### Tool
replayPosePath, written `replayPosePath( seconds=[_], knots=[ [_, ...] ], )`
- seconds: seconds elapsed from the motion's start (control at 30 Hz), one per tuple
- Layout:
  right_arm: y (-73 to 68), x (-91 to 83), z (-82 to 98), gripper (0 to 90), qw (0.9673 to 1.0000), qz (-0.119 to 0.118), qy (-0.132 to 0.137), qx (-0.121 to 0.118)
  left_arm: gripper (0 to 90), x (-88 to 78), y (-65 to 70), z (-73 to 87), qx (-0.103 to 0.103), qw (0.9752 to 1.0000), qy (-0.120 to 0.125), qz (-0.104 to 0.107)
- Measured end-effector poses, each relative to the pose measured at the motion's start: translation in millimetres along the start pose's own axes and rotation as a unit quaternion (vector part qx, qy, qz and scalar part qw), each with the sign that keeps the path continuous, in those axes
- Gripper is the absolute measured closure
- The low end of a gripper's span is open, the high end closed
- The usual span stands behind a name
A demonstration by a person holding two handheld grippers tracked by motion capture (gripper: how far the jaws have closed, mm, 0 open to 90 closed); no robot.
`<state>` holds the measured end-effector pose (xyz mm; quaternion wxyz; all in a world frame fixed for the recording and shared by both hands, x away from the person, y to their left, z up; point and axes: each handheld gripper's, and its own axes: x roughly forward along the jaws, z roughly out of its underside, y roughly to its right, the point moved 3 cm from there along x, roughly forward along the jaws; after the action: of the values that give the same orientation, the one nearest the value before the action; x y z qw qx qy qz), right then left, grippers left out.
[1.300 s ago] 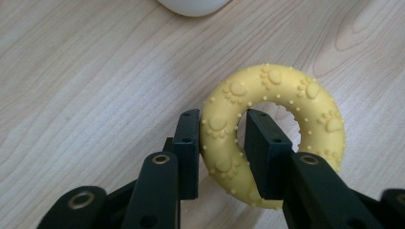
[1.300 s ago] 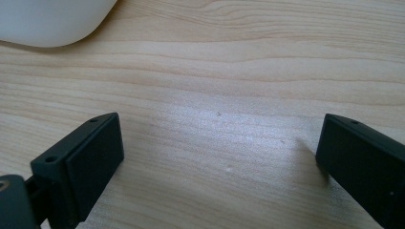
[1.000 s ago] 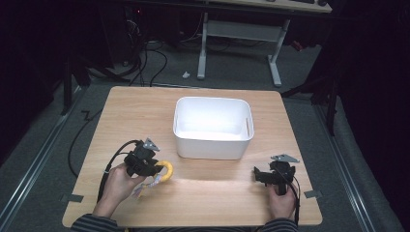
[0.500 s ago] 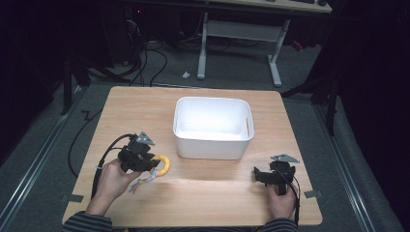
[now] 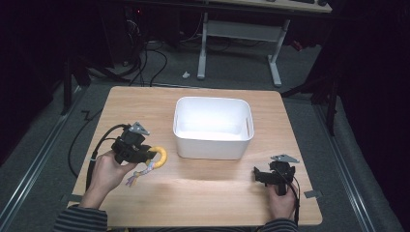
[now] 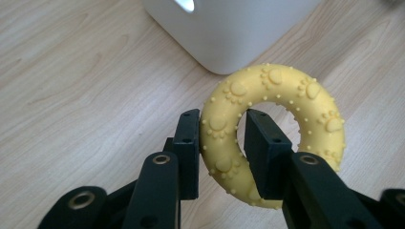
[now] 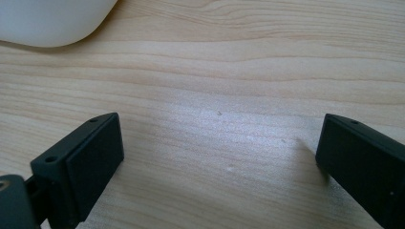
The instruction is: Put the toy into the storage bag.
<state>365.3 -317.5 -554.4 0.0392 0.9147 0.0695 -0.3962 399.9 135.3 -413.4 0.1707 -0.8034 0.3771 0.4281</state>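
A yellow rubber ring point(image 6: 272, 100) with raised paw prints is clamped in my left gripper point(image 6: 221, 143), one jaw outside it and one through its hole. In the high view the ring point(image 5: 161, 155) hangs above the table's left side, with a knotted coloured rope tail point(image 5: 140, 174) trailing below it, just left of the white tub point(image 5: 212, 145). My left gripper point(image 5: 145, 153) points right toward the tub. My right gripper point(image 5: 256, 175) rests low at the table's front right, jaws wide apart over bare wood point(image 7: 215, 143), with nothing between them.
The white tub is open-topped and stands mid-table; its corner point(image 6: 229, 33) is close ahead of the ring and its edge point(image 7: 47, 24) lies beyond my right gripper. Black cables trail off the table's left side point(image 5: 96, 145). The wooden table point(image 5: 203, 193) ends near both hands.
My left hand has lifted the ring off the table and drawn a little to the left. The right hand has stayed put.
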Motion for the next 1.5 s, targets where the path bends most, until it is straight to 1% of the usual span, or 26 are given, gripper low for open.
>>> replayPosePath(
  seconds=[0.03,0.1,0.13,0.2,0.27,0.3,0.33,0.37,0.47,0.53,0.67,0.7,0.77,0.8,0.9,1.13,1.17,1.23,1.37,1.4,1.43,1.5],
  knots=[
    [0.0,0.0,0.0,2.0,1.0,0.0,0.0,0.0,67.5,0.0,0.0,0.0,0.0,1.0,0.0,0.0],
    [0.0,0.0,0.0,2.0,1.0,0.0,0.0,0.0,67.5,-3.5,-0.4,-4.2,0.001,1.0,0.002,-0.001],
    [0.0,0.0,0.0,2.0,1.0,0.0,0.0,0.0,67.5,-6.3,-2.1,-8.9,0.0,1.0,0.005,0.001],
    [0.0,0.0,0.0,2.0,1.0,0.0,0.0,0.0,67.5,-7.5,-3.4,-11.5,0.0,1.0,0.006,0.0],
    [-0.1,0.0,0.0,2.0,1.0,0.0,0.0,0.0,67.5,-11.2,-6.2,-19.1,0.0,1.0,0.005,-0.004],
    [-0.1,0.0,0.0,2.0,1.0,0.0,0.0,0.0,67.5,-11.2,-6.2,-19.1,0.0,1.0,0.005,-0.004],
    [0.0,0.0,0.0,2.0,1.0,0.0,0.0,0.0,67.5,-14.2,-7.4,-23.6,0.0,1.0,0.004,-0.007],
    [0.0,0.0,0.0,2.0,1.0,0.0,0.0,0.0,67.5,-14.2,-7.4,-23.6,0.0,1.0,0.004,-0.007],
    [0.0,0.0,0.0,2.0,1.0,0.0,0.0,0.0,67.6,-19.4,-10.2,-30.6,0.001,0.9999,0.006,-0.008],
    [0.0,0.0,0.0,2.0,1.0,0.0,0.0,0.0,67.6,-23.1,-12.6,-36.5,-0.005,0.9999,0.008,-0.007],
    [0.0,0.0,0.0,2.0,1.0,0.0,0.0,0.0,67.6,-25.9,-15.8,-42.5,-0.006,0.9999,0.009,-0.009],
    [0.0,0.0,0.0,2.0,1.0,0.0,0.0,0.0,67.6,-26.2,-16.3,-44.5,-0.007,0.9999,0.01,-0.009],
    [0.0,0.0,0.0,2.0,1.0,0.0,0.0,0.0,67.6,-26.3,-16.2,-48.5,-0.008,0.9999,0.011,-0.002],
    [0.0,-0.1,0.1,2.0,1.0,0.001,0.0,0.0,67.6,-26.4,-15.6,-53.0,-0.004,0.9999,0.01,-0.008],
    [-0.2,-0.1,0.1,2.0,1.0,0.001,0.0,0.001,67.6,-26.3,-14.9,-57.5,-0.001,0.9999,0.008,-0.008],
    [-0.2,0.0,0.1,2.0,1.0,0.001,0.001,0.001,67.5,-27.5,-17.1,-71.9,0.003,0.9998,0.017,-0.012],
    [-0.2,0.0,0.1,2.0,1.0,0.001,0.001,0.001,67.6,-27.5,-17.1,-71.9,0.003,0.9998,0.017,-0.012],
    [-0.1,-0.1,0.1,2.0,1.0,0.001,0.0,0.001,67.6,-26.8,-17.1,-75.4,-0.001,0.9998,0.02,-0.003],
    [-0.3,0.0,0.1,2.0,1.0,0.001,0.001,0.002,67.6,-25.0,-18.4,-82.9,-0.001,0.9998,0.019,-0.003],
    [-0.3,0.0,0.1,2.0,1.0,0.001,0.001,0.002,67.6,-24.6,-18.3,-86.9,-0.001,0.9998,0.019,-0.002],
    [-0.3,0.0,0.1,2.0,1.0,0.001,0.001,0.002,67.6,-24.6,-18.3,-86.9,-0.001,0.9998,0.019,-0.002],
    [-0.4,-0.1,0.1,2.0,1.0,0.001,0.001,0.002,67.6,-23.8,-18.7,-90.9,-0.006,0.9997,0.024,0.004]
  ],
)
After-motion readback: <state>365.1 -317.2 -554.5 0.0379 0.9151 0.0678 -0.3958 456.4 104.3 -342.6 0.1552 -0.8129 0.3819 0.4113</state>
